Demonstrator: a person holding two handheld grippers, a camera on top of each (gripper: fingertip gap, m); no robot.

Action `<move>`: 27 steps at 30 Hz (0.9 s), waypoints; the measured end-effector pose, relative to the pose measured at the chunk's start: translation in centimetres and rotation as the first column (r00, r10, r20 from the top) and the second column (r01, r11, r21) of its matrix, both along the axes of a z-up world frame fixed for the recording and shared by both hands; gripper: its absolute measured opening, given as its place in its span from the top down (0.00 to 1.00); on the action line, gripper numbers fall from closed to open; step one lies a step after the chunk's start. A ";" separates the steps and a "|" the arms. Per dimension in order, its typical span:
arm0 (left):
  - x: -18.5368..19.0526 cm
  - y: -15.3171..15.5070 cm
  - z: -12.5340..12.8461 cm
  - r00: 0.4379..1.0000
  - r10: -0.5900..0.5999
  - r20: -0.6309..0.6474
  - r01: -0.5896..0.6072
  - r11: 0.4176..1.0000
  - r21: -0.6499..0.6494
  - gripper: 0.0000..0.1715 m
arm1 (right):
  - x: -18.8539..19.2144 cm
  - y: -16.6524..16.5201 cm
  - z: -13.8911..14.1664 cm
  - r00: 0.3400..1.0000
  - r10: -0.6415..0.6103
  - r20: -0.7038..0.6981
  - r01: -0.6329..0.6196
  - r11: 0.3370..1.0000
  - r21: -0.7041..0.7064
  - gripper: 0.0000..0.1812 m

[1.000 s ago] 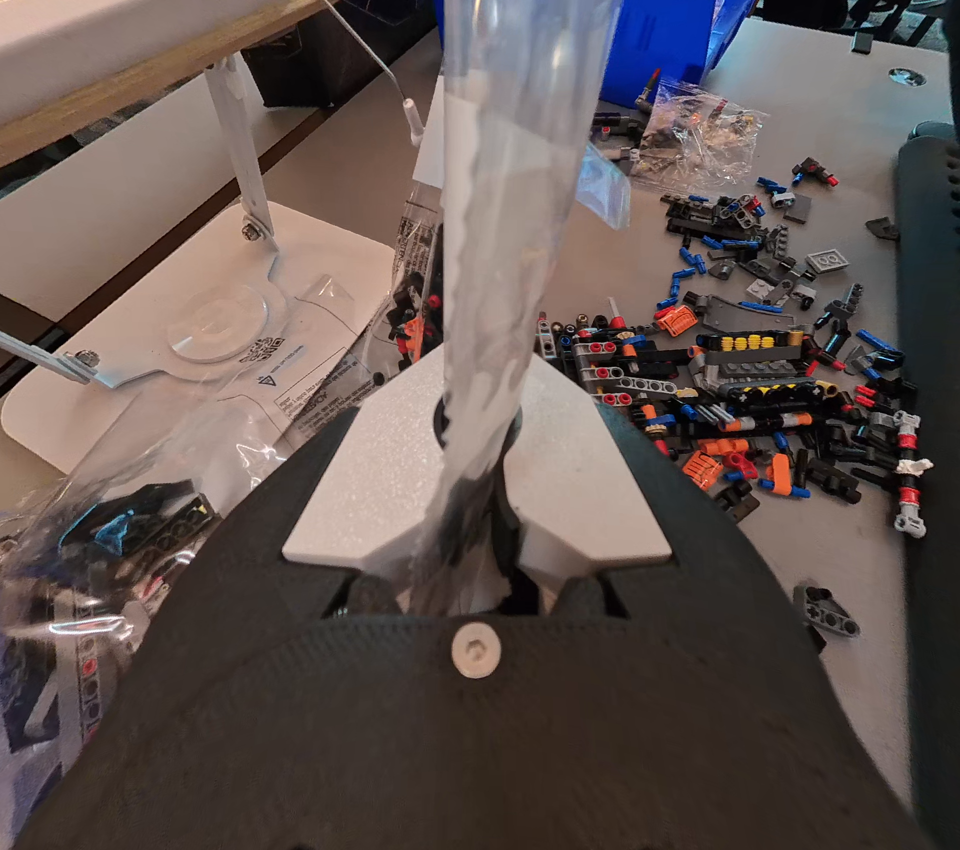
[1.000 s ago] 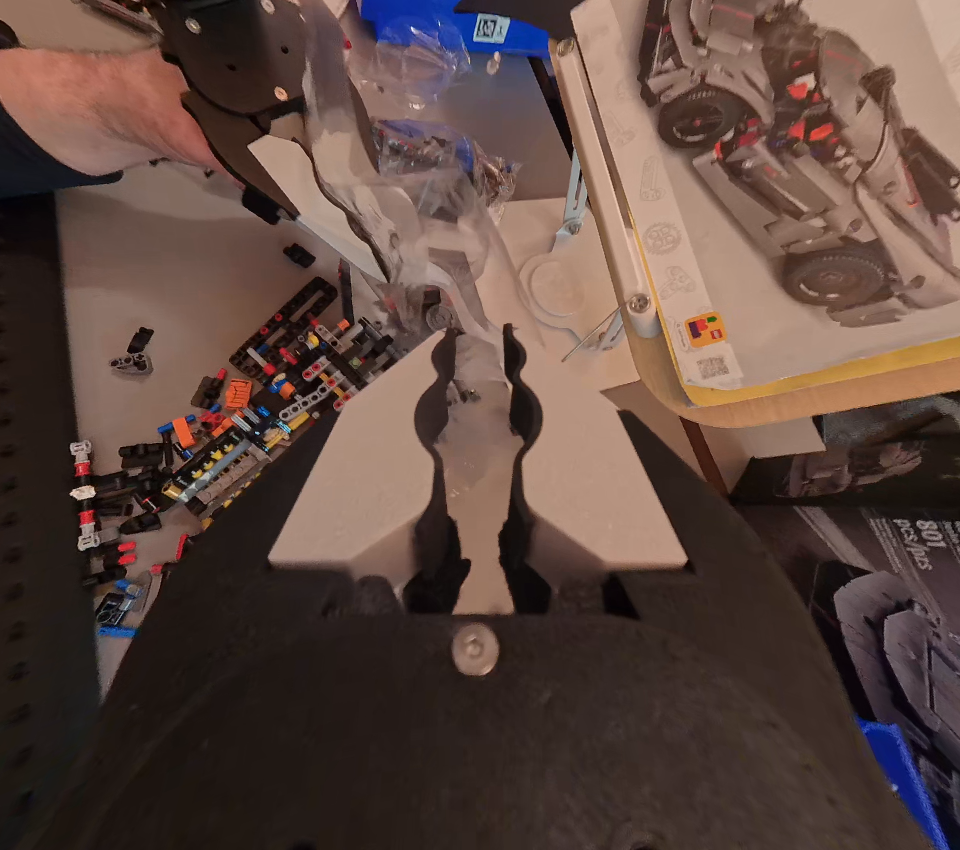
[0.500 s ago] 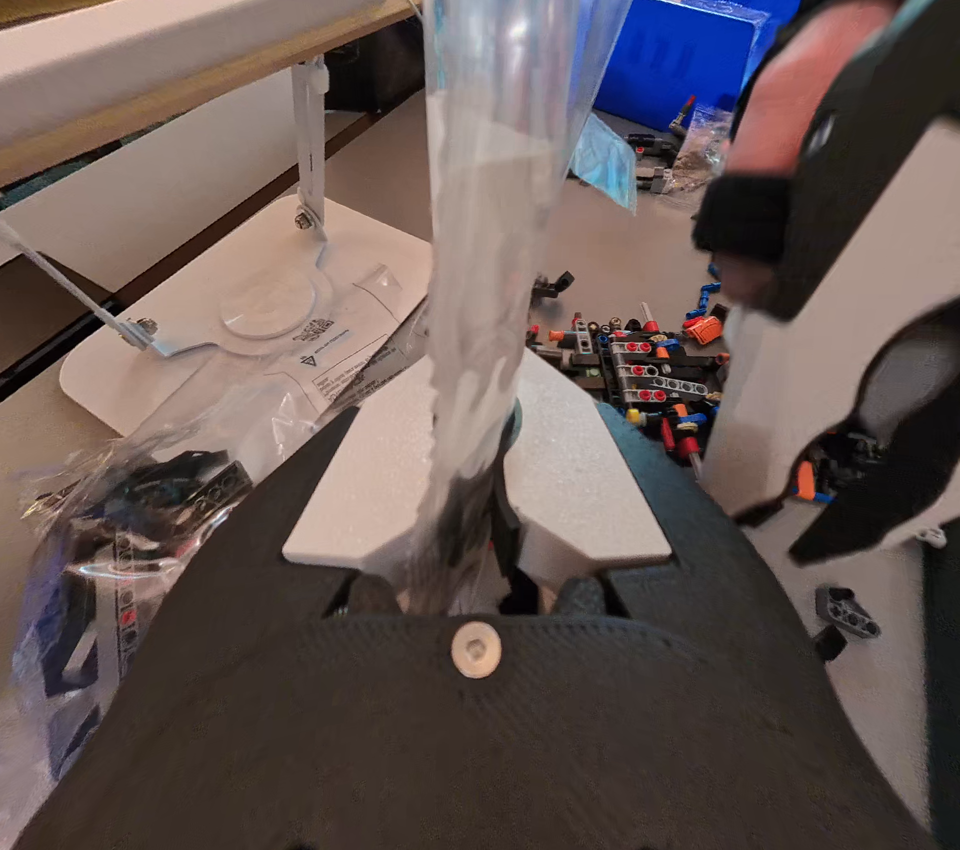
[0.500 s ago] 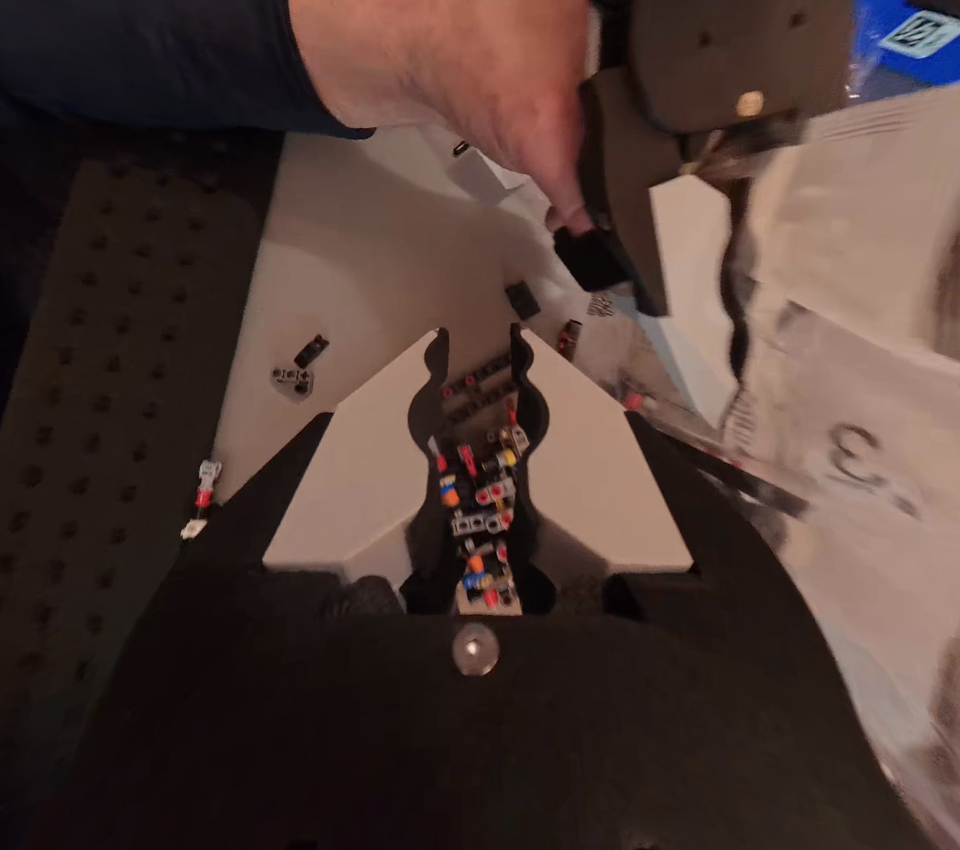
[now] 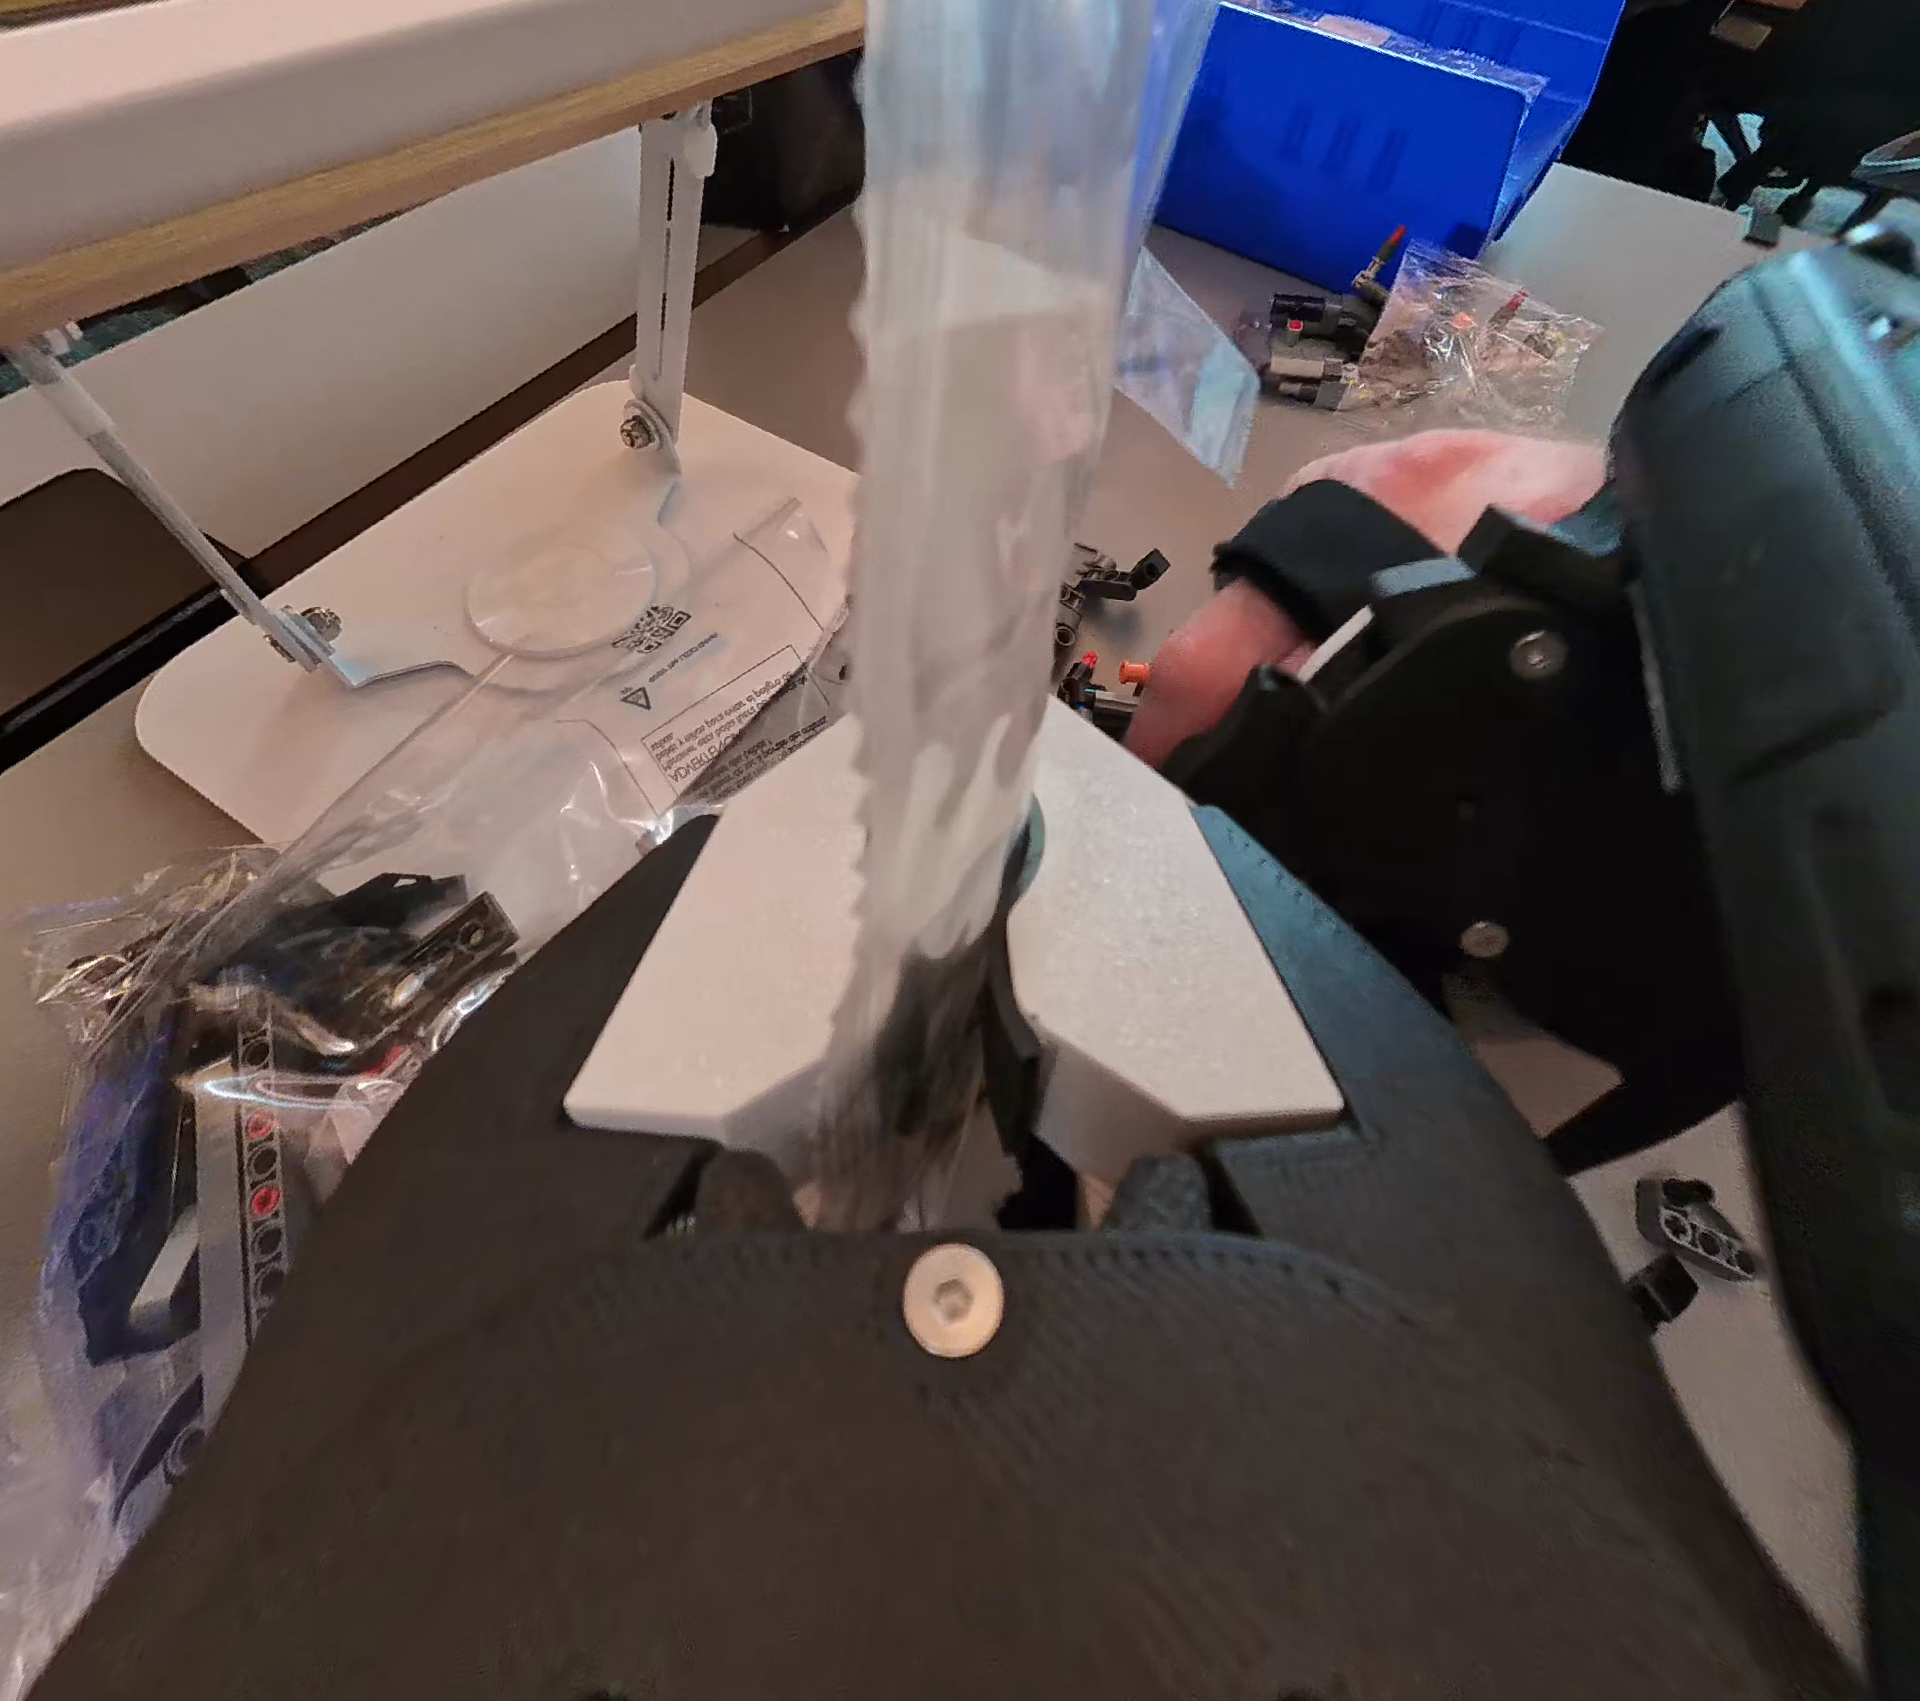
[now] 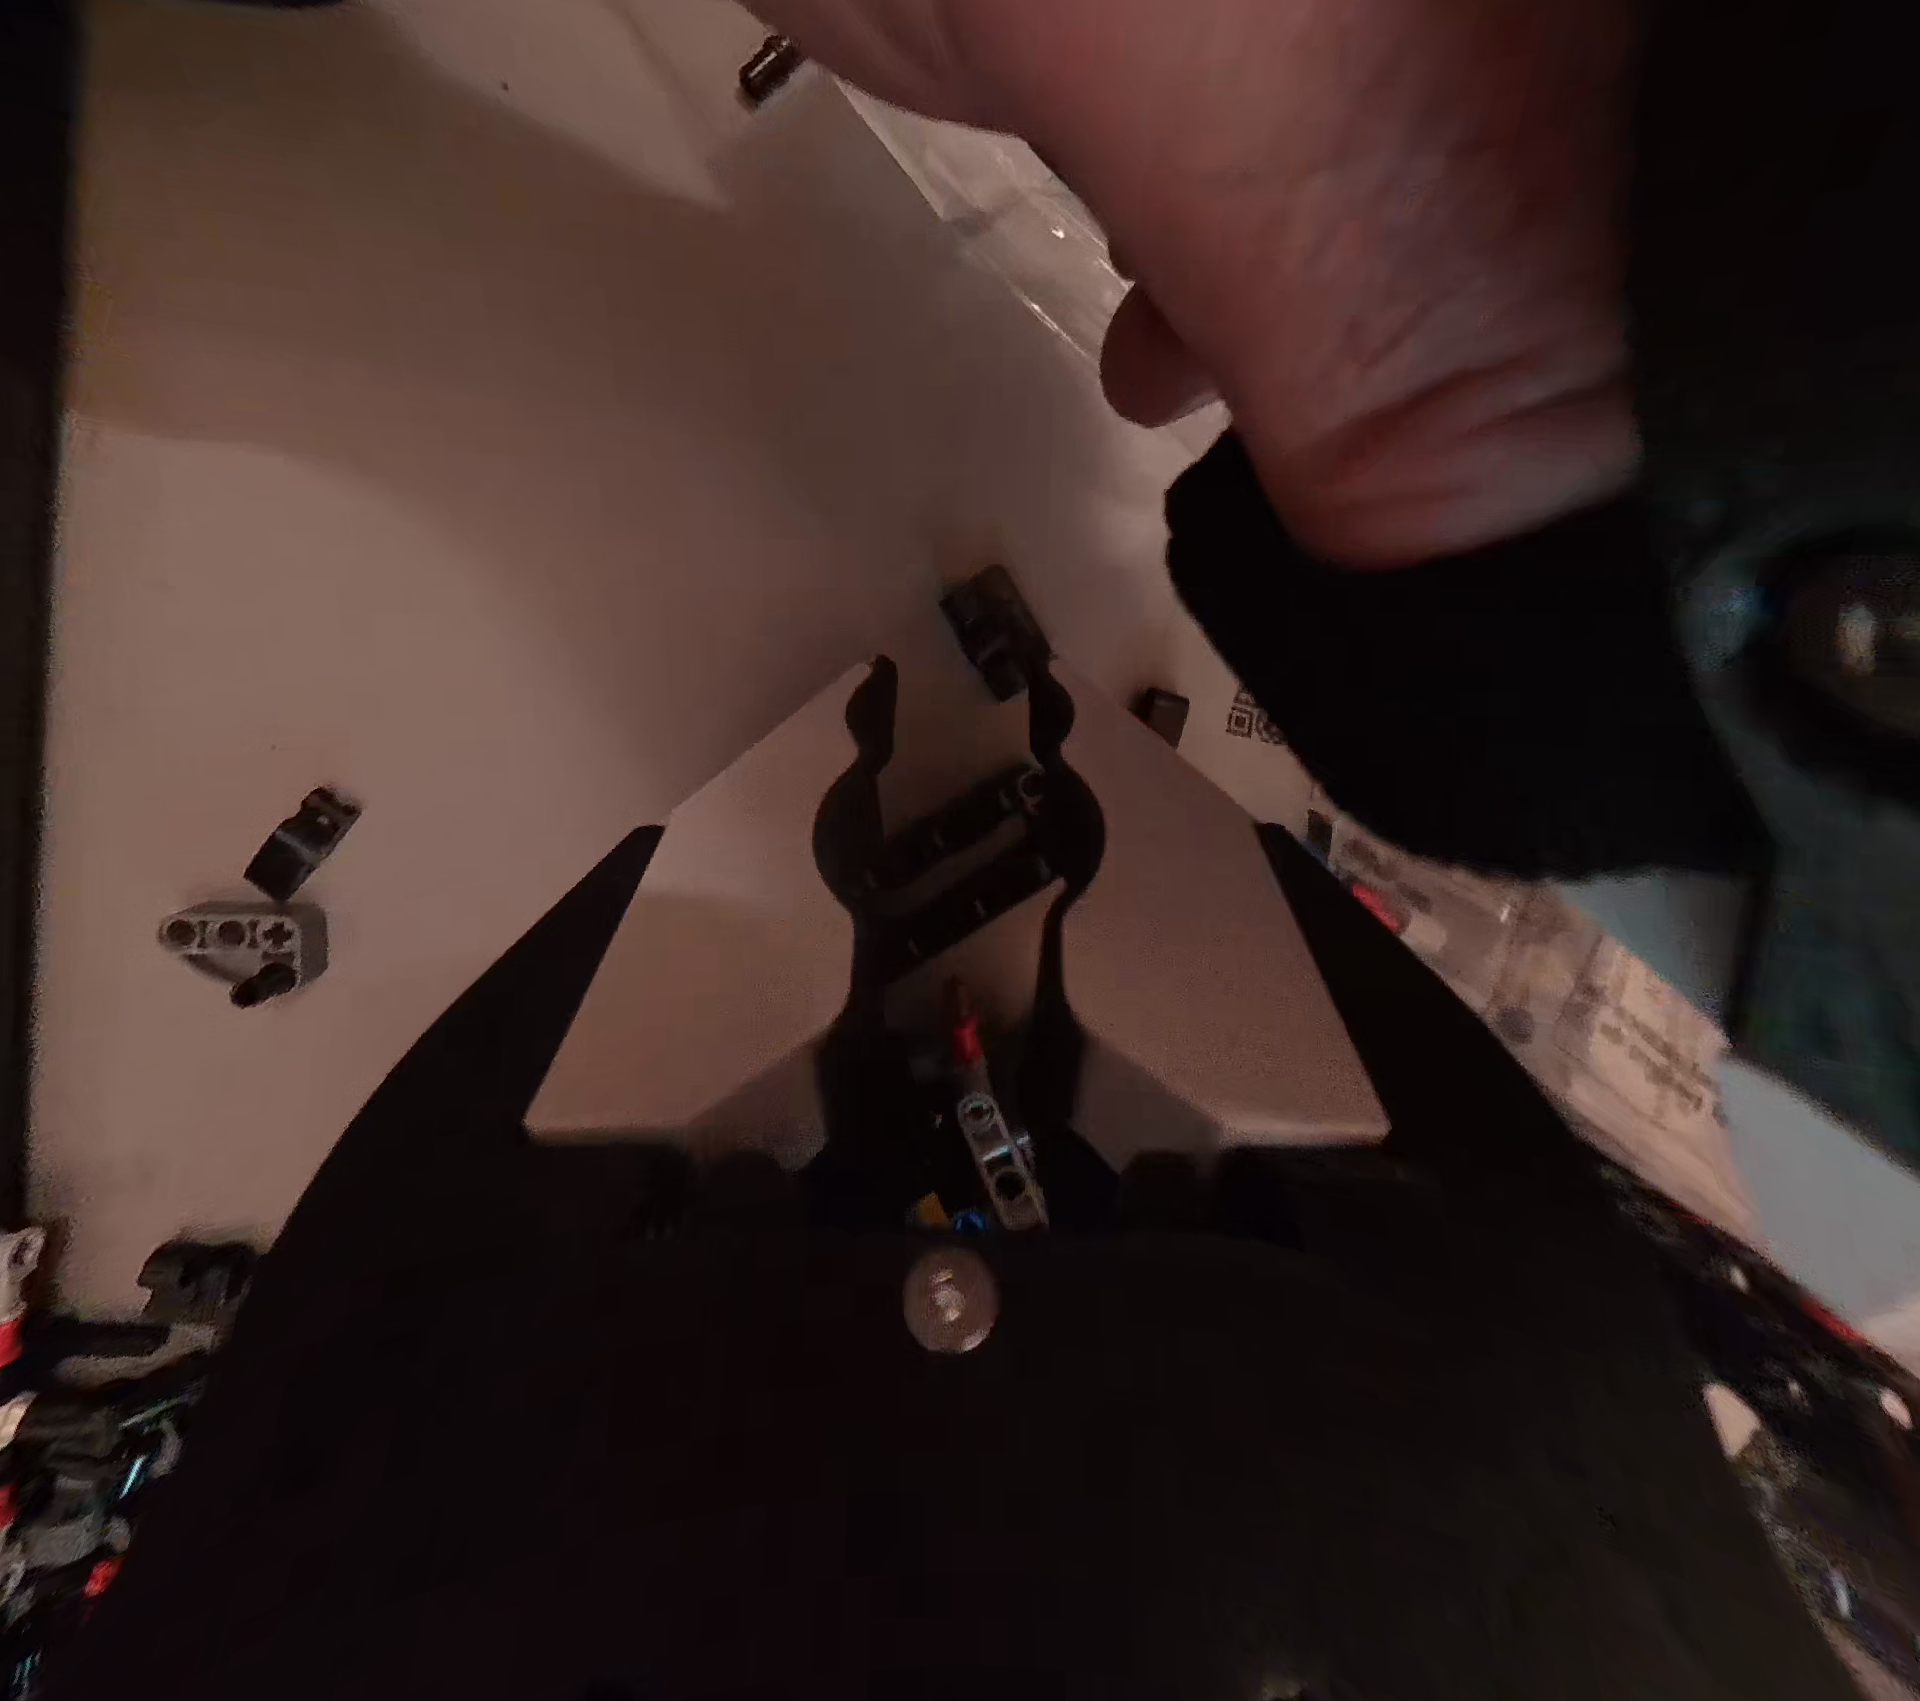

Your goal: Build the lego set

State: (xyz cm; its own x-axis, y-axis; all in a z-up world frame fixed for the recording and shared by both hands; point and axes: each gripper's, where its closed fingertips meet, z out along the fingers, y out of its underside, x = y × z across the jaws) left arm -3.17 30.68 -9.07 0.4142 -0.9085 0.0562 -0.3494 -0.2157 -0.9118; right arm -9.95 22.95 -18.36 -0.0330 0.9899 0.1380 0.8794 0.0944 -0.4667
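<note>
Right gripper (image 6: 956, 716) has swung down over loose bricks (image 6: 244, 934) on the table (image 6: 468, 404), jaws apart and empty; the left hand (image 6: 1351, 145) blocks its upper view. Left gripper (image 5: 935, 913) stays clamped on a clear plastic bag (image 5: 987, 301), beside the white stand (image 5: 416, 695).

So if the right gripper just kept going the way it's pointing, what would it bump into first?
Probably the black lego beam lying between the right gripper fingers on the table; depth is hard to judge.
</note>
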 end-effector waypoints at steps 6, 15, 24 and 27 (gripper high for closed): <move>-0.1 0.1 0.0 1.000 0.004 0.011 -0.004 1.000 -0.009 1.00 | -0.3 0.3 -1.1 1.000 0.003 0.027 -0.004 1.000 0.013 0.97; -0.3 0.1 0.0 1.000 0.004 0.012 -0.004 1.000 -0.006 1.00 | 0.8 -0.3 0.1 1.000 0.021 0.021 -0.020 0.999 -0.026 0.97; -0.2 -0.4 -0.1 1.000 -0.019 0.006 0.019 1.000 0.004 1.00 | 6.0 1.9 13.9 0.957 -0.074 -0.280 0.100 0.992 0.080 0.98; 0.1 -0.7 -0.2 0.999 -0.036 -0.005 0.036 0.999 0.013 1.00 | 9.4 3.6 18.6 0.902 -0.150 -0.406 0.218 0.968 0.126 0.97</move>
State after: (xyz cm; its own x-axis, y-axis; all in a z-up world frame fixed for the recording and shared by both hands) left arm -3.10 30.02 -9.23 0.3817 -0.9233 0.0419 -0.3610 -0.1906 -0.9129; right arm -0.59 26.56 0.27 0.2371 0.9351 0.2635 0.6391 0.0541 -0.7672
